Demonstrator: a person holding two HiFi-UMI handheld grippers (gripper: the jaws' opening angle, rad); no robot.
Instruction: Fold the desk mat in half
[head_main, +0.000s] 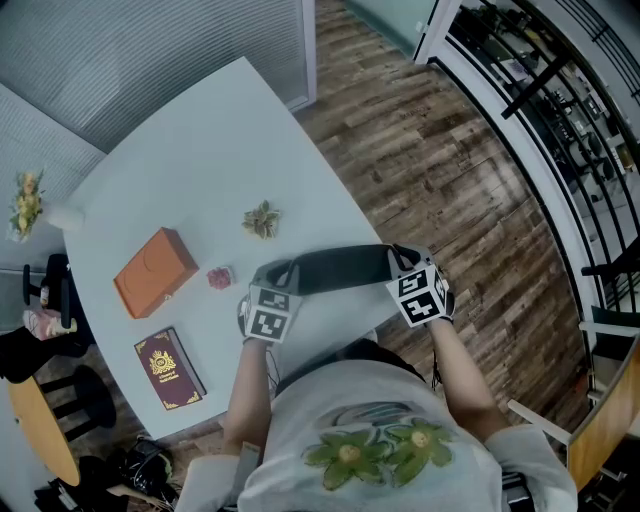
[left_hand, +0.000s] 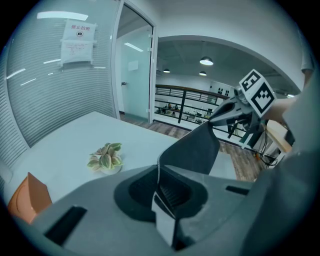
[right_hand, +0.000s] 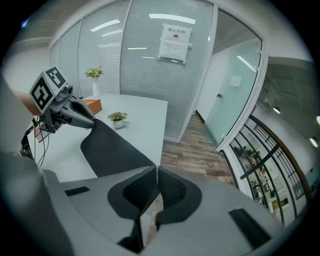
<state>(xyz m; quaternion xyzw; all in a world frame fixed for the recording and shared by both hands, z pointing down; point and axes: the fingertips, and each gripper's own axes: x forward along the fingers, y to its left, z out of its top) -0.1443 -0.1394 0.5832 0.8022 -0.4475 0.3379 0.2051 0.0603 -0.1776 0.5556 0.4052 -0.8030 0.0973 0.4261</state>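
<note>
A pale surface (head_main: 200, 150) with a rounded far corner is set on a wood-plank floor (head_main: 450, 180), with blind-covered glass walls (head_main: 130, 50) and a black railing (head_main: 540, 110) around it. An orange box (head_main: 153, 271), a dark red book (head_main: 170, 368) and a small plant (head_main: 261, 220) are spread over it. The desk mat (head_main: 335, 268), dark grey, thin and limp, is held raised at the near edge, its long axis along that edge. The left hand-held gripper (left_hand: 159, 180) is clamped on one end and the right hand-held gripper (right_hand: 157, 172) on the other.
</note>
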